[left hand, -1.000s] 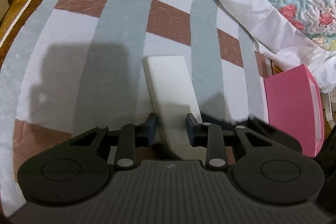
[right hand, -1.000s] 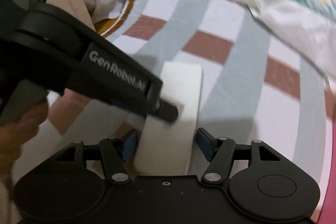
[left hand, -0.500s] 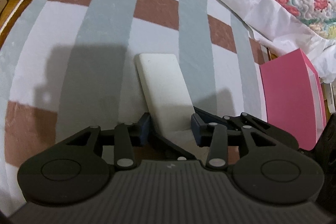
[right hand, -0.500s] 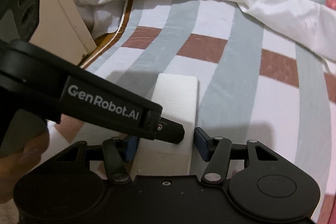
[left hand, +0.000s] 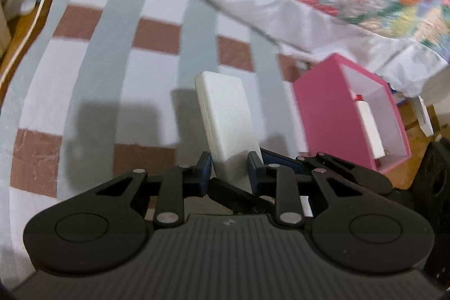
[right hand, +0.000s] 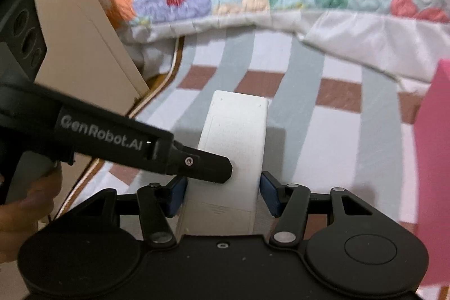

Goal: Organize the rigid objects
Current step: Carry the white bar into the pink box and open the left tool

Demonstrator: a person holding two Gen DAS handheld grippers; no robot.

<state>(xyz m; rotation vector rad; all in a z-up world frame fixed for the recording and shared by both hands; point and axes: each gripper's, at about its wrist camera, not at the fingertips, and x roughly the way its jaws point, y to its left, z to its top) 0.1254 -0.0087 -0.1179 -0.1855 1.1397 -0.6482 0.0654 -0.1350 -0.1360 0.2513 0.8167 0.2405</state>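
White slab [left hand: 226, 117] lifted (both grippers), left closing.

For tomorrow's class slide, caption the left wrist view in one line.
Both grippers, left gripper foremost, hold a white slab above a striped blanket, beside a pink box.

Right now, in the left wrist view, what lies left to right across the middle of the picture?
Striped blanket → white slab, held in the left gripper → pink box → white item inside the box.
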